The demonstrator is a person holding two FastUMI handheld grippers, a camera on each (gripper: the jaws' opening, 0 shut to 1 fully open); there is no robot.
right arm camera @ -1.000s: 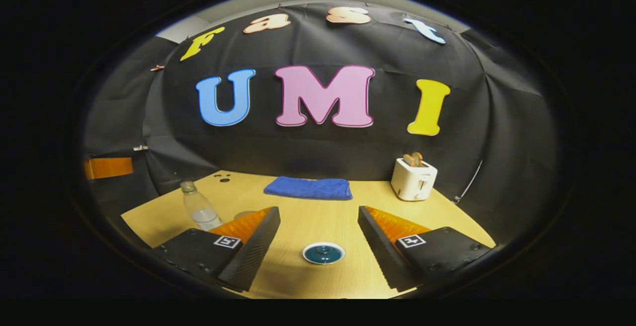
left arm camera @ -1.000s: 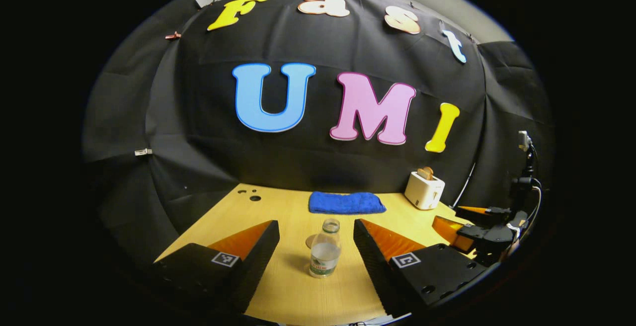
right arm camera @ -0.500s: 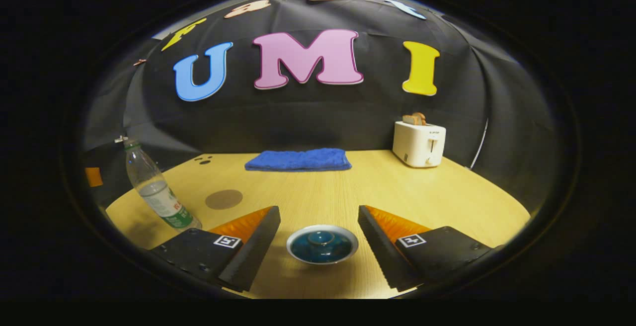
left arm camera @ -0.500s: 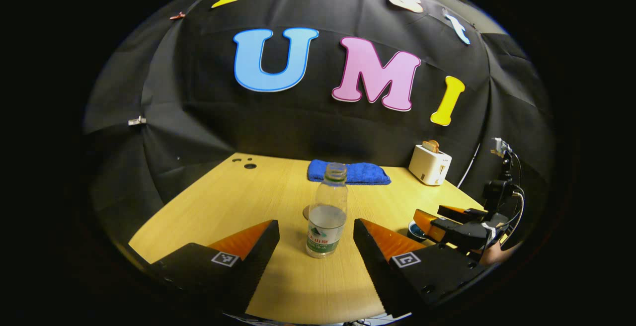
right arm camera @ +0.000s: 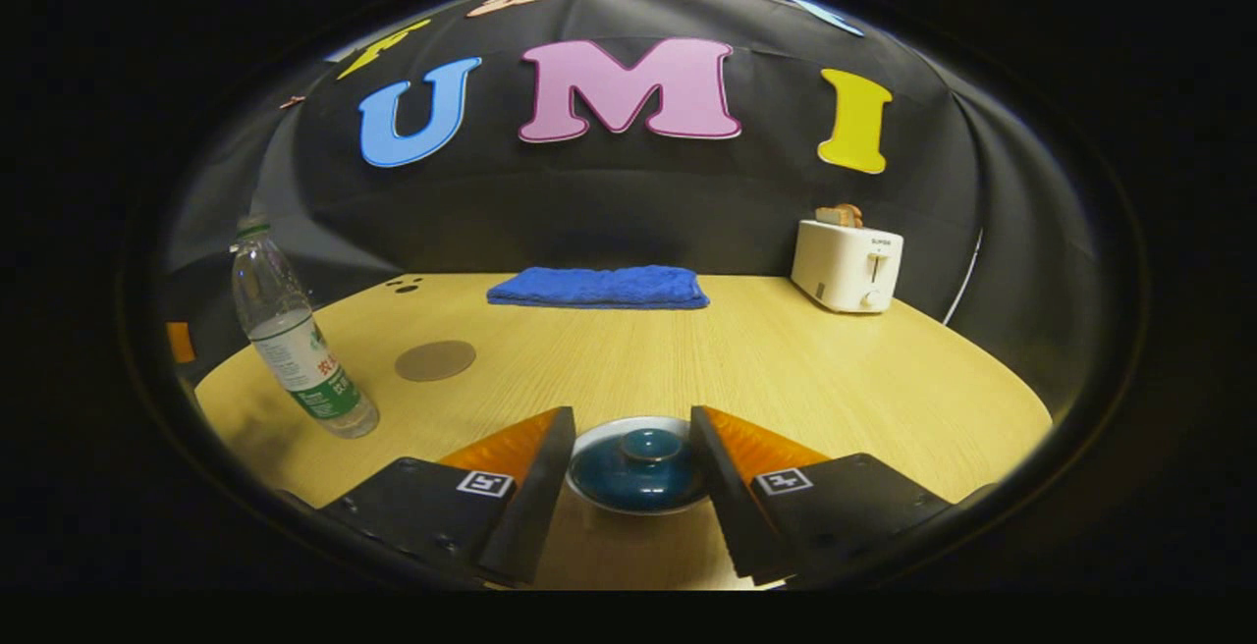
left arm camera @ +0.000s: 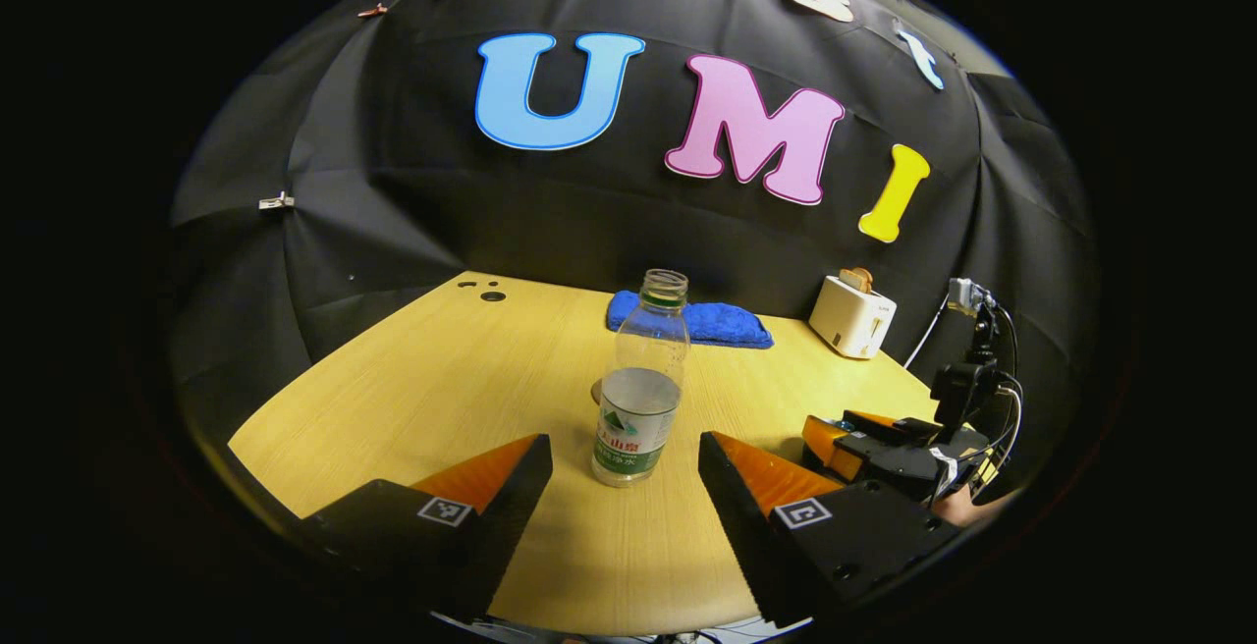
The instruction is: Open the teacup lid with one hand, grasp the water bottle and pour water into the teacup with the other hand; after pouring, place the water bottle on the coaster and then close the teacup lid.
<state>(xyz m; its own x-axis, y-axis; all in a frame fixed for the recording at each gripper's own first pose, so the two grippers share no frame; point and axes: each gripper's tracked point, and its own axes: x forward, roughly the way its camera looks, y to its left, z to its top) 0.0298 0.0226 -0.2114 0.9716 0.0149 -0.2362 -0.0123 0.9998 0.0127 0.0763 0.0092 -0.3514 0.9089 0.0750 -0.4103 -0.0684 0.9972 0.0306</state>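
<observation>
An uncapped water bottle (left arm camera: 636, 399), partly filled, stands upright on the wooden table (left arm camera: 422, 399). My left gripper (left arm camera: 625, 441) is open, its fingers reaching either side of the bottle's base without touching it. The brown round coaster (right arm camera: 435, 359) lies flat beyond the bottle (right arm camera: 295, 345); in the left gripper view the bottle hides most of it. The teacup with its dark blue lid (right arm camera: 638, 462) sits between the fingers of my right gripper (right arm camera: 631, 418), which stand close beside the lid with a narrowed gap. The right gripper (left arm camera: 884, 443) also appears low at the right.
A folded blue towel (right arm camera: 599, 287) lies at the back of the table by the black wall. A white toaster (right arm camera: 847, 264) with toast in it stands at the back right. Small dark holes (left arm camera: 491, 295) mark the back left corner.
Both grippers have come down and forward. The bottle now stands nearer my left fingers. My right fingers have narrowed and now flank the teacup lid.
</observation>
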